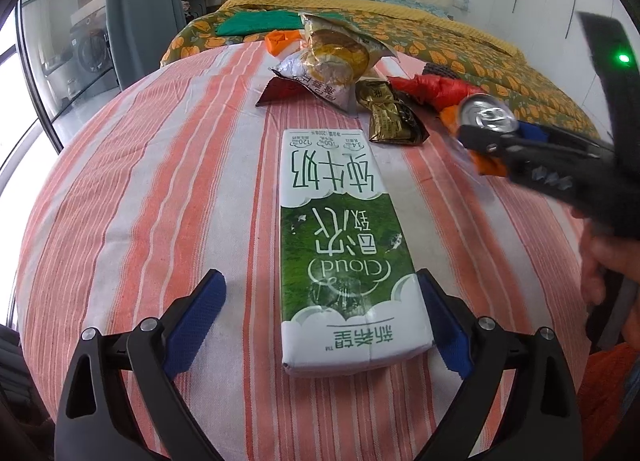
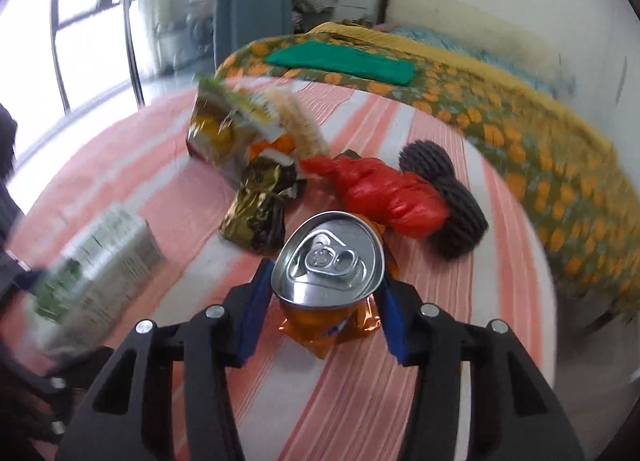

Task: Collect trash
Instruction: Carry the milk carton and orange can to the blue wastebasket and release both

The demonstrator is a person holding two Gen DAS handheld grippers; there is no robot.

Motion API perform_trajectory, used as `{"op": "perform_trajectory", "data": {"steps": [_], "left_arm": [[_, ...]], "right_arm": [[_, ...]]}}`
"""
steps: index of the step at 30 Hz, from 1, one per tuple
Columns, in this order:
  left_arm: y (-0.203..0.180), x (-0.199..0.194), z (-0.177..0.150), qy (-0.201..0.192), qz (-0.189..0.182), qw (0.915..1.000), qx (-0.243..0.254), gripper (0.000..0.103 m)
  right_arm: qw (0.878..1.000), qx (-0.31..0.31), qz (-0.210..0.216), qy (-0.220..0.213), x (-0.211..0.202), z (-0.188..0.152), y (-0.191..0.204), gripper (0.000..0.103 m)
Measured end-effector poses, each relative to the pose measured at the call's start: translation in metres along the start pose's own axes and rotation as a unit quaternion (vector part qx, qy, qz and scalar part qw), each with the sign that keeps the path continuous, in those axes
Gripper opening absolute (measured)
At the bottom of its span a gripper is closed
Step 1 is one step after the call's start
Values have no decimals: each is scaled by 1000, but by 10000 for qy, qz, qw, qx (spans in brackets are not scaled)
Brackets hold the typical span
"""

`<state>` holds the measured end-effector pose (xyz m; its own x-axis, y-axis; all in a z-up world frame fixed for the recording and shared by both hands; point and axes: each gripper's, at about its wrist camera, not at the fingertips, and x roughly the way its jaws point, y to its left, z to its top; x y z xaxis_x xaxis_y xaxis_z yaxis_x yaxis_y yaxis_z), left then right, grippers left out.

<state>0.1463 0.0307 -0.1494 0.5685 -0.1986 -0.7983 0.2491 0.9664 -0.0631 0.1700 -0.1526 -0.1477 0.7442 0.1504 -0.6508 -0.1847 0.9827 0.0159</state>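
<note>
A green and white milk carton (image 1: 344,249) lies flat on the pink striped tablecloth (image 1: 160,181). My left gripper (image 1: 320,321) is open, its blue pads either side of the carton's near end, the right pad close against it. My right gripper (image 2: 320,297) is shut on a crushed orange soda can (image 2: 330,269) and holds it above the table; the can also shows in the left wrist view (image 1: 486,115). Behind lie a gold wrapper (image 2: 260,205), a red plastic bag (image 2: 384,193), a snack bag (image 1: 332,57) and a dark foam net (image 2: 444,197).
The carton appears blurred at the left of the right wrist view (image 2: 96,261). Beyond the table is a bed with a pumpkin-print cover (image 1: 460,49) and a green cloth (image 2: 344,63). A window and a blue curtain (image 1: 140,9) are at the left.
</note>
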Motion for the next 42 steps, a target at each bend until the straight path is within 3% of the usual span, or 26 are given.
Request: {"op": "perform_trajectory", "data": {"steps": [4,7,9,10,13,14,19,24,27,30,36,42], "left_arm": [[4,-5,4,-104,-98,9998,-118,93],[2,-4,10,-101,-291,9994,-138,93],[-2,0,16,-36,-224,9997,-91,93],[-4,2,19,-9,-178,9998,-56,88],[-7,11,22,196,-13,9998,87,55],[-8,10,22,160,74,9997,156,49],[-12,-3,14,81,-224,9997,-24,48],[-44,-22,6,-49,-622,9980,13,48],[-77,-30,5,-14,-989,9950,146,48],[-122,-36,3,43,-1345,9897,480,48],[-225,-27,-5,440,-2142,9698,1080,48],[-322,6,-19,823,-2295,9574,1548,49]], "right_arm": [[9935,722,884,-38,-34,-13,-31,48],[9858,1067,1298,42,-52,-26,-49,48],[9826,1210,1403,123,-60,-34,-58,48],[9808,1282,1460,148,-63,-38,-61,48],[9757,1484,1601,181,-70,-43,-68,48],[9749,1524,1615,172,-75,-46,-69,48],[9657,1815,1854,70,-92,-59,-86,48],[9594,2025,1962,-10,-105,-69,-108,48],[9577,2144,1916,-71,-116,-78,-129,48],[9619,2230,1580,-86,-131,-93,-161,49],[9656,2490,709,253,-141,-135,-230,49],[9568,2827,48,676,-131,-189,-285,49]]}}
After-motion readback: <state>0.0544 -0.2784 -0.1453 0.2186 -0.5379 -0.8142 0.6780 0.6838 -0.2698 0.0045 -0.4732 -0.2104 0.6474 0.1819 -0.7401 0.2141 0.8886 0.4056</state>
